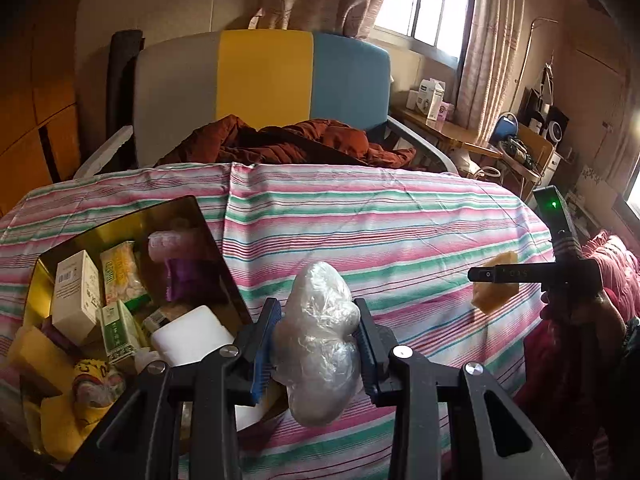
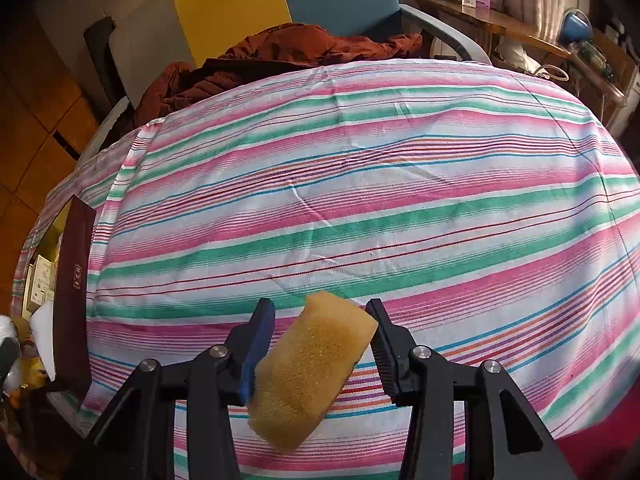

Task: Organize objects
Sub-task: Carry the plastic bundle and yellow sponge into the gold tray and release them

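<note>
My left hand-held gripper (image 1: pixel 318 344) squeezes the plastic-wrapped bundle (image 1: pixel 318 344); my right hand-held gripper (image 2: pixel 320 344) pinches the sponge (image 2: pixel 310 370) at a tilt. That crooked sponge could slip out onto the bed (image 2: pixel 360 184).

- Left wrist view: looks forward along its own fingers, low and close over the near edge of the striped bedsheet (image 1: pixel 360 216), facing the far headboard (image 1: pixel 264 76). Open box (image 1: pixel 36 280) near left.
- Right wrist view: same heading, close above the striped bedsheet (image 2: pixel 360 184), set further right.
- Shared: bedsheet, headboard (image 2: pixel 232 4), rust-red quilt (image 1: pixel 280 140) (image 2: pixel 280 48), far-right desk (image 1: pixel 448 128) (image 2: pixel 492 20), the box (image 2: pixel 74 280).
</note>
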### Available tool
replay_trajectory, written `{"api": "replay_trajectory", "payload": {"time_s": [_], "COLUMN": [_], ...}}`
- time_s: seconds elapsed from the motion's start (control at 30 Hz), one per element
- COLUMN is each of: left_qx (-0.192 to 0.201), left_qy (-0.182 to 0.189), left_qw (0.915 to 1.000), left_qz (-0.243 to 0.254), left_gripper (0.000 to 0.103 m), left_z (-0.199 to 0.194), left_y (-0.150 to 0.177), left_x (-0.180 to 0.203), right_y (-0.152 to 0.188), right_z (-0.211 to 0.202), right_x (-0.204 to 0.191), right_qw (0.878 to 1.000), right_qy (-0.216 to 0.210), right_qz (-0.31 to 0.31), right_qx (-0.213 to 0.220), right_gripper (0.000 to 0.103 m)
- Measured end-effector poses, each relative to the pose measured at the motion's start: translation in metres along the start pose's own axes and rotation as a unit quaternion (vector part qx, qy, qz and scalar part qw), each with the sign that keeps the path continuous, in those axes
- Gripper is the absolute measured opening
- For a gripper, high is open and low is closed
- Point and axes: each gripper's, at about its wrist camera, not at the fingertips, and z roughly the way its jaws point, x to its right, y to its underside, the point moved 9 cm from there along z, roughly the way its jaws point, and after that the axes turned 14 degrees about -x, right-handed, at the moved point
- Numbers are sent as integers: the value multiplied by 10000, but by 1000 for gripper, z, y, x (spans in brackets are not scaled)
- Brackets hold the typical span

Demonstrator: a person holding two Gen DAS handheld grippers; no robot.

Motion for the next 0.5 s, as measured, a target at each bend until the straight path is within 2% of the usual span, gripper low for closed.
{"api": "replay_trajectory", "payload": {"time_s": [0.27, 0.5], "left_qx": [242, 286], "left_qy": [-143, -344], "left_qw": [9988, 9954], "left_qz": [-399, -852], "left_gripper": [36, 36], "left_z": [-27, -44], "left_y": [4, 21], "left_x": [-45, -89], "right_y": [0, 2], "right_z": [-19, -35], "right_x": [-20, -93], "right_qw": [9991, 9945], "right_qy": [-412, -718], "right_qz": [-33, -713], "right_qx": [117, 265], "right_gripper": [47, 47]}}
